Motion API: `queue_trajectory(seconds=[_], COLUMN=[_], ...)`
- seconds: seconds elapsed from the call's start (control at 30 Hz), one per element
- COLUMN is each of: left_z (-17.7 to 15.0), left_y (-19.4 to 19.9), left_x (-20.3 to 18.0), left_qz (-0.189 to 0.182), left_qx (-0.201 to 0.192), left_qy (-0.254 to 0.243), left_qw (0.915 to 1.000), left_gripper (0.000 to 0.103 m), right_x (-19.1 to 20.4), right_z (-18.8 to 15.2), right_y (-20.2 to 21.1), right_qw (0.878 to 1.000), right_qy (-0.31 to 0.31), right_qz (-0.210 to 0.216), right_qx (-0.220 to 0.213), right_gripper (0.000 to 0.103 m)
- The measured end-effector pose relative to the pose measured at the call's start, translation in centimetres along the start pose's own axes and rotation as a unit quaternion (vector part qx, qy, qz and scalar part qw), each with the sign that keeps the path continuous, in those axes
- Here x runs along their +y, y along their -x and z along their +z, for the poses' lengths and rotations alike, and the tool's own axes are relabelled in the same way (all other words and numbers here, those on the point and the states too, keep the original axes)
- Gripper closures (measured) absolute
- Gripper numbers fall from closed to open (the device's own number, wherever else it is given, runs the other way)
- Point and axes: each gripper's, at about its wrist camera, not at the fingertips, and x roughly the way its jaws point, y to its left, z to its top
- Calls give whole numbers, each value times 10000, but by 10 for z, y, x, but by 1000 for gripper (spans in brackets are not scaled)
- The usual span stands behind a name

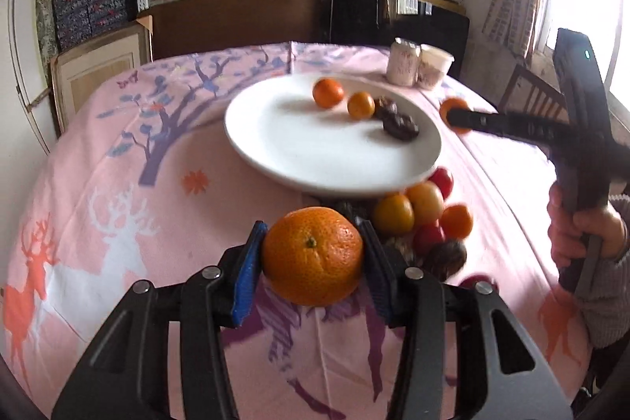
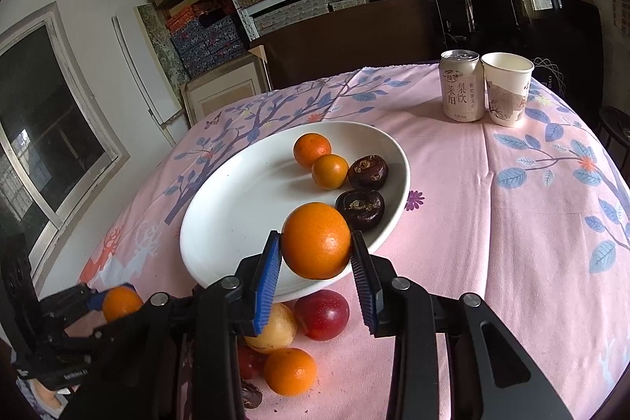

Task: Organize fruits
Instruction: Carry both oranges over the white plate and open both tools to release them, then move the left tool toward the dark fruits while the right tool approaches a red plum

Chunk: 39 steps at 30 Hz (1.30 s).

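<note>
While fruit lies beside it | white plate (image 2: 220,223): two oranges (image 2: 312,149), two chestnuts (image 2: 367,171)

Only legible txt: drink can (image 2: 461,86) by the paper cup (image 2: 507,88), right wrist view. Vertical Chinese chars 莱阳 + 梨饮, small logo above reads approx 一枝笔, not sure. Fine print at can bottom too small. Cup print: no readable txt. Left wrist view: can blurred.
</note>
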Motion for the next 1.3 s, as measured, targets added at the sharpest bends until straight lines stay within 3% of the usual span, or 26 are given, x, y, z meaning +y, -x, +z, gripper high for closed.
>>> queue_trajectory(seconds=[0.1, 0.2, 0.37, 0.4, 0.43, 0.47, 0.53, 0.63, 0.67, 0.73, 1.2, 1.3], left_z=[41, 64, 60, 57, 56, 55, 55, 53, 51, 48, 6, -1], left_y=[-13, -46, -89, -92, -93, -93, -87, -78, -74, -68, -39, -33], left_x=[0, -2, 3, 5, 8, 11, 15, 16, 16, 16, 34, 36], left_qz=[85, 154, 104, 120, 144, 145, 117, 111, 147, 293, 412, 420], left_qx=[-200, -106, 222, 245, 220, 193, 71, -34, -78, -192, -213, -240], left_qy=[41, 101, 260, 266, 285, 317, 384, 352, 333, 313, 843, 929], left_qw=[9998, 9998, 9994, 9993, 9992, 9992, 9992, 9993, 9993, 9989, 9954, 9945], left_gripper=[56, 56, 56, 56, 51, 39, 28, 23, 15, 9, 5, 5], right_x=[3, 11, 19, 19, 17, 15, 10, 3, 1, -3, -18, -18], right_z=[6, 10, 12, 11, 10, 10, 10, 9, 7, 3, -25, -31], right_y=[-7, -24, -52, -55, -55, -54, -50, -40, -36, -31, 0, 5], right_qw=[10000, 9997, 9991, 9990, 9990, 9991, 9993, 9995, 9994, 9992, 9985, 9983], right_qy=[0, 128, 225, 240, 237, 212, 150, 53, 37, 13, -119, -94], right_qz=[-55, -139, -135, -149, -183, -229, -273, -305, -336, -400, -540, -576], right_qx=[24, 168, 333, 341, 344, 304, 220, 96, 75, 53, 4, 57], right_gripper=[67, 67, 66, 65, 55, 47, 46, 43, 39, 36, 30, 23])
